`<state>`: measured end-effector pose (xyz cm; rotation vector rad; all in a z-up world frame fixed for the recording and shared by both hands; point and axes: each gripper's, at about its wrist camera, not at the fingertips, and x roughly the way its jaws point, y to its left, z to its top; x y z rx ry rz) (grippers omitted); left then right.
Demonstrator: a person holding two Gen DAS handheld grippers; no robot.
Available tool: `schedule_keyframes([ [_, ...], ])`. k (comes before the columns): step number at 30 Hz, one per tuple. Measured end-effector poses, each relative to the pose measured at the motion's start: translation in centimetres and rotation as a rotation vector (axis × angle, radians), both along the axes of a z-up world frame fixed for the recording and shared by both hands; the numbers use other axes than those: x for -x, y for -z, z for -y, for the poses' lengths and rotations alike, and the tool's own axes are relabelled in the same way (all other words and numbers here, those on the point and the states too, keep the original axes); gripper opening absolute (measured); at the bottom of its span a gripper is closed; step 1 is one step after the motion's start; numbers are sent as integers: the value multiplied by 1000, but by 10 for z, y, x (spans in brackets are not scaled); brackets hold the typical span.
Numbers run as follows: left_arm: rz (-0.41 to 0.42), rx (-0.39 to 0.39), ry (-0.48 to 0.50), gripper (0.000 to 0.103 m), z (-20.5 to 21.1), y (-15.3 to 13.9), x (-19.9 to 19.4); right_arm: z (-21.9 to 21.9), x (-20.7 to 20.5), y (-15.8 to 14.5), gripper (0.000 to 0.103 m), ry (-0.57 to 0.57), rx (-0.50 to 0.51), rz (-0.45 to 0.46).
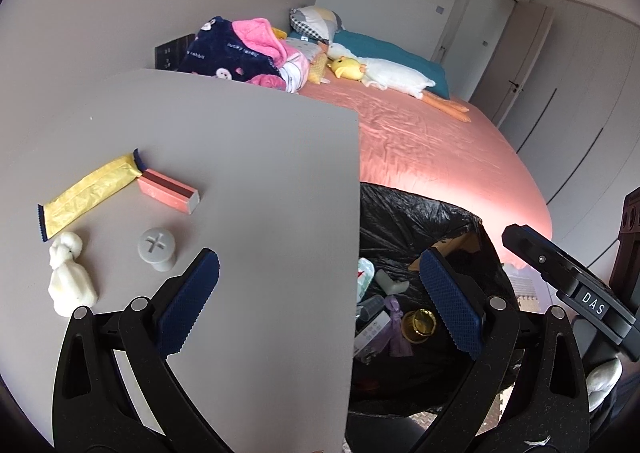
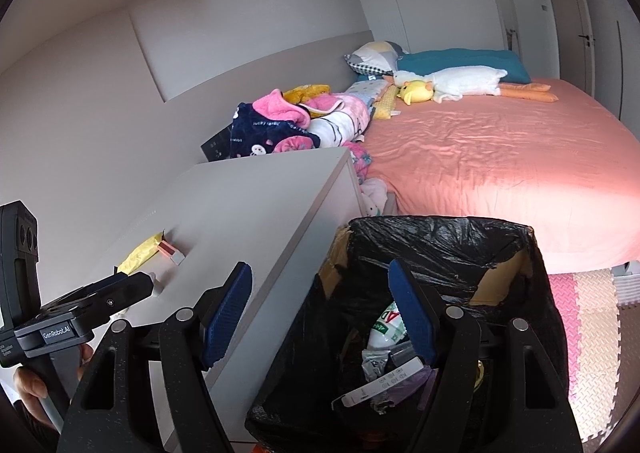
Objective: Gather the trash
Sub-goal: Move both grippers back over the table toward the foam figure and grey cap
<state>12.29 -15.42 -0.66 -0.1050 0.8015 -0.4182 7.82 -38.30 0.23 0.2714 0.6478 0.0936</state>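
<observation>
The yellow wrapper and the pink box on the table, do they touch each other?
Touching. In the left wrist view, the far end of the yellow wrapper lies right against the end of the pink box, and no strip of table shows between them.

I see a plain grey bench [image 1: 240,157] carrying a crinkled yellow wrapper with dark blue serrated ends [image 1: 90,191], a salmon-pink box [image 1: 168,191] and a white tissue wad [image 1: 70,279]. My fingers [image 1: 188,303] have textured blue pads; the crumpled bin liner [image 2: 432,249] is glossy black.
</observation>
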Motion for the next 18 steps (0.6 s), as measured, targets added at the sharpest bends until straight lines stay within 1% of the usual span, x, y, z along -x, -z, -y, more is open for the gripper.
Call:
schedule_keyframes([
  [18,-20,-7,-174,96,-86,9,0,-79,-31,12,71,-154,10,-47],
])
